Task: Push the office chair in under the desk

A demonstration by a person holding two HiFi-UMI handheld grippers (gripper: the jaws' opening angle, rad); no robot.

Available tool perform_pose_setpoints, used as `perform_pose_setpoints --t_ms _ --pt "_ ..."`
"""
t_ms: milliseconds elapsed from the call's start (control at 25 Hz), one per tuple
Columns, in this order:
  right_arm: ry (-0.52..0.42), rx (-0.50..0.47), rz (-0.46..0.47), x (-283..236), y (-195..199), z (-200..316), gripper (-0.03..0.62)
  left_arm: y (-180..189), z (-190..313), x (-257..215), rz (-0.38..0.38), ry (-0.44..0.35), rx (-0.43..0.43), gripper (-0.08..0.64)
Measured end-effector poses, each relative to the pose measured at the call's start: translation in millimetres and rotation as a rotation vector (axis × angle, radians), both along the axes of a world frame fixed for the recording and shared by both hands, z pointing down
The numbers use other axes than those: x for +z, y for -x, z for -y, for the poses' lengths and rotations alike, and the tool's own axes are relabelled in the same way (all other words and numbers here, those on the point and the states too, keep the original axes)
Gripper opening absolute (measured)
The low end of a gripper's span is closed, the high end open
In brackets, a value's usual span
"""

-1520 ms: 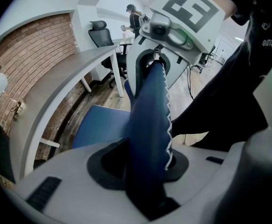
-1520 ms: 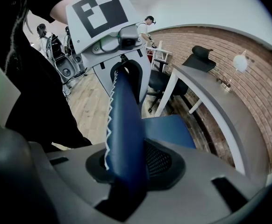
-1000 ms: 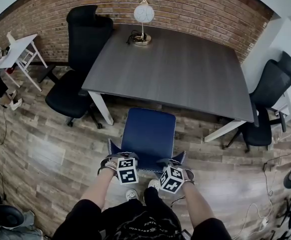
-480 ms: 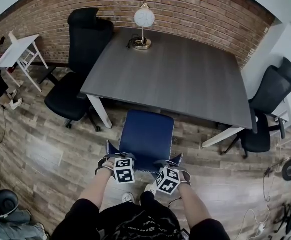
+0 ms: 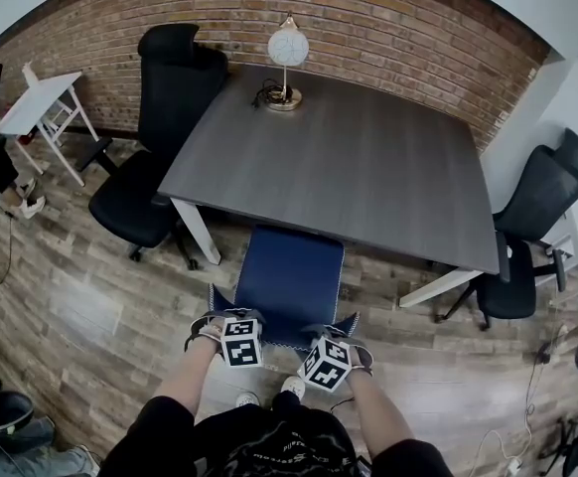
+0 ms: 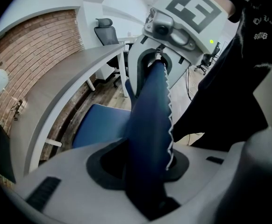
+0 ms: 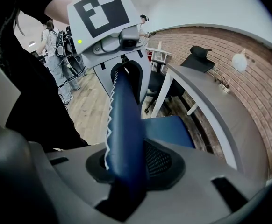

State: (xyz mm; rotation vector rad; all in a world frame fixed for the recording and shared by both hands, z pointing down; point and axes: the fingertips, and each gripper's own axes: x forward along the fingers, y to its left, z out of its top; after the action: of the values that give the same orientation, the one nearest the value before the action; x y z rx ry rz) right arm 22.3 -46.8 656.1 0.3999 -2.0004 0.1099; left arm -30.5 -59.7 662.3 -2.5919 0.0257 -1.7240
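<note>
Head view – blue office chair [image 5: 291, 276] sits at the near side of the grey desk [image 5: 349, 157]
Left gripper [image 5: 227, 318] and right gripper [image 5: 337, 332] are each clamped on the top edge of the backrest [image 6: 150, 125], right by its white zigzag stitching [image 6: 169, 120] – the seat's front edge is just under the desk, the rest sticks out over the wood floor [image 5: 100, 306]
</note>
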Motion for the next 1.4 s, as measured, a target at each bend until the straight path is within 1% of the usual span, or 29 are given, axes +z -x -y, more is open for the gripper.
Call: perform_pose_setpoints --t_ms 680,1040,1200,1400 --pt "0.007 -0.009 0.004 0.1 -1.5 15.7 0.1 -1.2 16.2 1.3 0.011 0.016 -0.015 0.137" --pt "0.005 -0.012 0.004 1.0 -3.5 29.9 0.1 -0.4 31.0 5.2 0.028 0.011 -0.024 0.138" --pt "0.01 -0.014 0.007 0.6 -3.2 30.9 0.1 -0.9 31.2 3.8 0.026 0.022 -0.023 0.14" --pt "0.006 -0.012 0.008 -0.5 -3.7 38.5 0.1 -0.9 39.4 3.4 0.024 0.014 -0.023 0.141"
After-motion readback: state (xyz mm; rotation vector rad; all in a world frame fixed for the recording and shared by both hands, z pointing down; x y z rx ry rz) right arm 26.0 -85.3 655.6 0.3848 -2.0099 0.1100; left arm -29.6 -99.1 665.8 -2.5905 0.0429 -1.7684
